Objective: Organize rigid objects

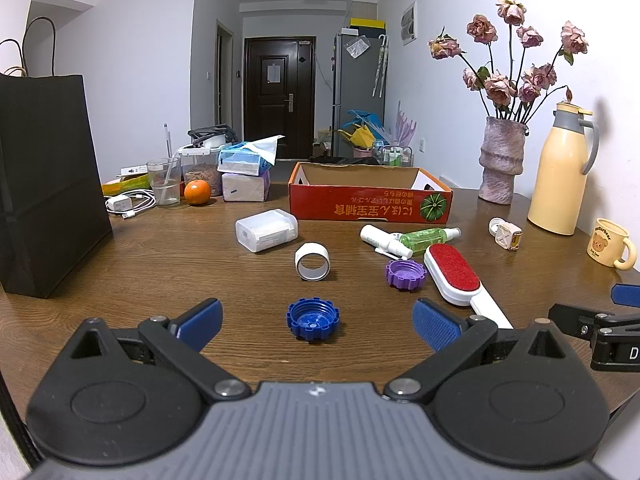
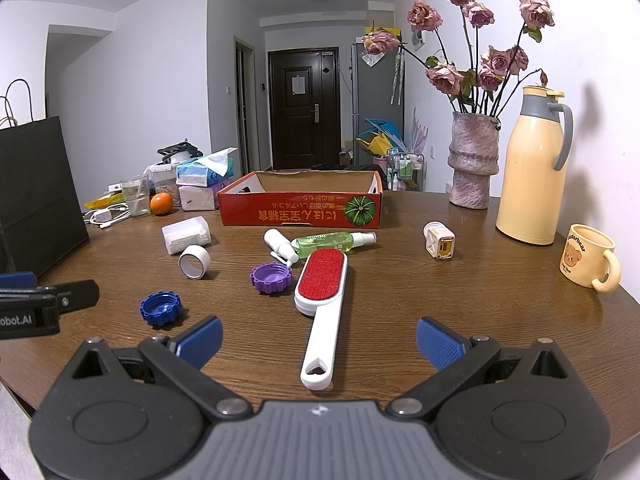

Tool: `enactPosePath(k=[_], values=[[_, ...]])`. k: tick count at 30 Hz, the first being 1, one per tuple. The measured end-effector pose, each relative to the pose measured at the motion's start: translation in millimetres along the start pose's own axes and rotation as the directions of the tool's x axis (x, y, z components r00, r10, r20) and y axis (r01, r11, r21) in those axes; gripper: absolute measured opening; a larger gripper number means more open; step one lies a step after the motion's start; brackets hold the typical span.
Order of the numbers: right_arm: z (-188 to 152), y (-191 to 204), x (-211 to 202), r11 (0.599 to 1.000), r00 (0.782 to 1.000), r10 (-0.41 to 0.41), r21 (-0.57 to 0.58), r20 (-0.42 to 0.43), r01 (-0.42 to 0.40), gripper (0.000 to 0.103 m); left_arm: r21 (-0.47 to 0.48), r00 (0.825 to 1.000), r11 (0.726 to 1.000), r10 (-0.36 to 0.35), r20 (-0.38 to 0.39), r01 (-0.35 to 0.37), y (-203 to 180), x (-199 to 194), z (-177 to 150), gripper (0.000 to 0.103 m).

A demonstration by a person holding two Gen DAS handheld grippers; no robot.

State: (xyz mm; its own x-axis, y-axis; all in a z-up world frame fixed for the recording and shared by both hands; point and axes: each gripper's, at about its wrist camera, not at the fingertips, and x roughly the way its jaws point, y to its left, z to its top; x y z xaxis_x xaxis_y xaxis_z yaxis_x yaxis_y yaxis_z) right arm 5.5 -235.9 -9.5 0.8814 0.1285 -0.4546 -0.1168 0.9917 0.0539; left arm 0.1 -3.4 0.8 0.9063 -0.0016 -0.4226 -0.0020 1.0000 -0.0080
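Note:
An open red cardboard box point(image 1: 370, 204) point(image 2: 300, 210) stands at the table's far middle. In front of it lie a blue cap point(image 1: 313, 319) point(image 2: 161, 309), a purple cap point(image 1: 405, 274) point(image 2: 271, 278), a white tape roll point(image 1: 313, 261) point(image 2: 195, 262), a white plastic case point(image 1: 266, 230) point(image 2: 187, 234), a white bottle point(image 1: 382, 240) point(image 2: 280, 246), a green spray bottle point(image 1: 428, 236) point(image 2: 330, 242), a red-and-white lint brush point(image 1: 456, 276) point(image 2: 322, 300) and a small cream gadget point(image 1: 506, 234) point(image 2: 439, 241). My left gripper point(image 1: 316, 324) is open, the blue cap between its fingers. My right gripper point(image 2: 318, 338) is open over the brush handle.
A black paper bag point(image 1: 44, 184) stands at the left. A glass point(image 1: 164, 182), orange point(image 1: 197, 192), tissue boxes point(image 1: 244, 176) and charger cable point(image 1: 128, 204) sit at the back left. A vase of roses point(image 2: 474, 160), a cream thermos point(image 2: 530, 172) and a bear mug point(image 2: 588, 258) stand at the right.

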Motion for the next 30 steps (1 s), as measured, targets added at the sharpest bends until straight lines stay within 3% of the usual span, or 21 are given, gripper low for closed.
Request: enactPosePath(k=[30], values=[[1.5, 1.2, 2.8, 1.000, 1.000, -0.002, -0.002, -0.002, 0.002, 0.103, 0.002, 1.000, 1.000, -0.022, -0.005, 0.022, 0.0, 3.1, 3.7, 0.103]])
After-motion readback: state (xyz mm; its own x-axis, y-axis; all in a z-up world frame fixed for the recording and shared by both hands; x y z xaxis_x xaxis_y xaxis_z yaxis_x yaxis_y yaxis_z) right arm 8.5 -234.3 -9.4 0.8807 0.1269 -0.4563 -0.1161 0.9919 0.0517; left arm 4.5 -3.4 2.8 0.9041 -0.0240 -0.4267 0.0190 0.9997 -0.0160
